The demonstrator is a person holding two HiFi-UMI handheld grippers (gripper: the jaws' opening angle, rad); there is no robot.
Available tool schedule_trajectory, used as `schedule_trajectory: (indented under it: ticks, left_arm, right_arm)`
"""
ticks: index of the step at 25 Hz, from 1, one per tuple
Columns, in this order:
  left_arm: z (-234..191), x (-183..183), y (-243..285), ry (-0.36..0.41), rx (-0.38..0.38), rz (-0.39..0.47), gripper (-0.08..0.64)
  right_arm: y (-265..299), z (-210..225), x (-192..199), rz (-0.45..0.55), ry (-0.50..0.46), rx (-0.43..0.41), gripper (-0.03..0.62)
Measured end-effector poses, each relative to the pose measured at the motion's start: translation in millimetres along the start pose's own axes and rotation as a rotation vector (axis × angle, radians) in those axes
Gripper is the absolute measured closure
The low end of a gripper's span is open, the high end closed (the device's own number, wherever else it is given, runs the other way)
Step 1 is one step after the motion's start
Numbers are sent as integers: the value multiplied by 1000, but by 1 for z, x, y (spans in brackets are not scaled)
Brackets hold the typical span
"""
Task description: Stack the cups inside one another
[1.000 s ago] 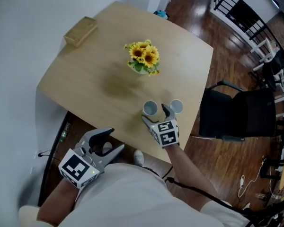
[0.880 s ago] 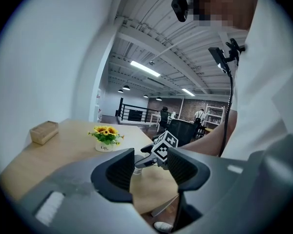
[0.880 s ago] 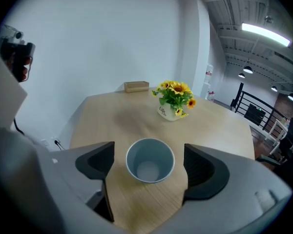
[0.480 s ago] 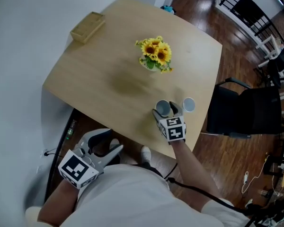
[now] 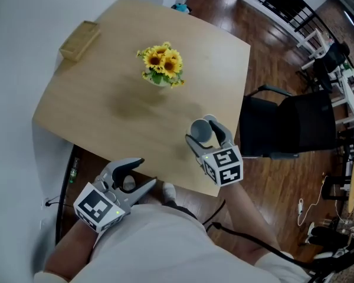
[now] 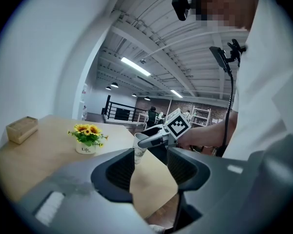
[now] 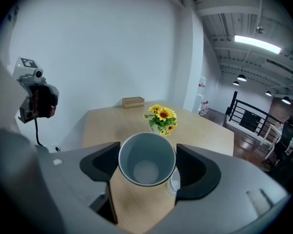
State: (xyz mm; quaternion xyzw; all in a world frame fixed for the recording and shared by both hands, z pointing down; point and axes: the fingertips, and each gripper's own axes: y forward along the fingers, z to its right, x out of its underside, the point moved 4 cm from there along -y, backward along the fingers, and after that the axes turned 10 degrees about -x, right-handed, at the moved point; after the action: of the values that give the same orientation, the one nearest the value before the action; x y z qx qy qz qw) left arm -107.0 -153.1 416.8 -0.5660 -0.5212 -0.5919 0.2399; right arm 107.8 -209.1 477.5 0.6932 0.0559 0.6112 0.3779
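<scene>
A grey paper cup [image 5: 199, 128] hangs above the near right part of the wooden table [image 5: 94, 117], clamped between the pads of my right gripper [image 5: 202, 133], whose jaws are still closing. Seen along those jaws, the cup [image 7: 146, 172] is upright with its mouth open to me. A second cup [image 7: 174, 183] stands on the table just below and to the right of it, mostly hidden. My left gripper [image 5: 146, 173] is held low at the table's near edge, open and with nothing in it. From there the held cup [image 6: 139, 154] shows beyond its jaws.
A white pot of sunflowers [image 5: 159, 65] stands mid-table and a wooden box [image 5: 78, 40] lies at the far left corner. A black chair [image 5: 289, 128] stands to the right of the table on the wood floor.
My right gripper has closed on the nearer cup and lifted it off the table. The other cup has slipped out of the head view. My left gripper stays low at the table edge.
</scene>
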Motion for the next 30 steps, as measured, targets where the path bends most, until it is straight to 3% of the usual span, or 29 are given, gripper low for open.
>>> schedule_trajectory:
  ticks: [5, 13, 28, 30]
  left_arm:
    - [14, -7, 13, 10, 21, 4, 337]
    - [21, -14, 25, 12, -9, 23, 337]
    - [30, -8, 15, -7, -161, 4, 337]
    - [35, -10, 15, -1, -173, 1, 337]
  right_arm:
    - [-29, 38, 3, 0, 25, 43, 229]
    - [-34, 82, 14, -17, 40, 49, 229]
    - [29, 105, 68, -104, 40, -42, 223]
    - [28, 104, 70, -96, 44, -60, 197]
